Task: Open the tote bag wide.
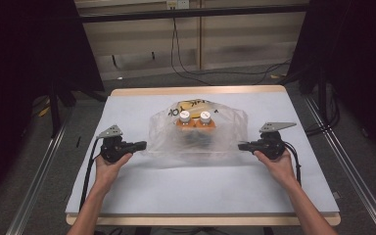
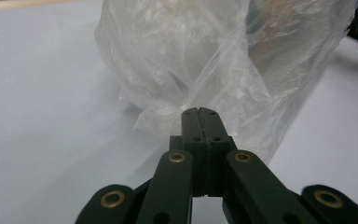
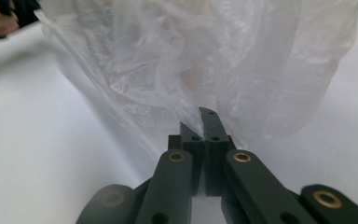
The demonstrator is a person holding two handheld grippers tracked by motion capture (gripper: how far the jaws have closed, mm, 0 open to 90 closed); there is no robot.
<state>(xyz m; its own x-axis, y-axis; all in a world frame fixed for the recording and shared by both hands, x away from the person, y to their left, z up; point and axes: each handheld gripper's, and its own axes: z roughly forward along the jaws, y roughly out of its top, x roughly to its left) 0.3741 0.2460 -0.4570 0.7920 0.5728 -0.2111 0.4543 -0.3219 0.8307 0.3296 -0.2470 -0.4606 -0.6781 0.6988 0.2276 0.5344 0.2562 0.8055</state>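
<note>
A clear plastic bag (image 1: 198, 139) lies at the middle of the white table (image 1: 200, 188), stretched out sideways. Inside it stand two orange bottles with white caps (image 1: 184, 116) (image 1: 205, 116), with something dark below them. My left gripper (image 1: 144, 145) is at the bag's left edge. In the left gripper view its jaws (image 2: 199, 112) are shut, with a bunched fold of the bag (image 2: 205, 56) at their tips. My right gripper (image 1: 240, 146) is at the bag's right edge. In the right gripper view its jaws (image 3: 205, 119) are shut with the film of the bag (image 3: 205, 56) pinched between them.
The table's wooden rim (image 1: 196, 90) shows at the far edge. Dark curtains hang at both sides. Cables (image 1: 186, 63) run over the floor behind the table. Bare table surface lies in front of the bag and to either side.
</note>
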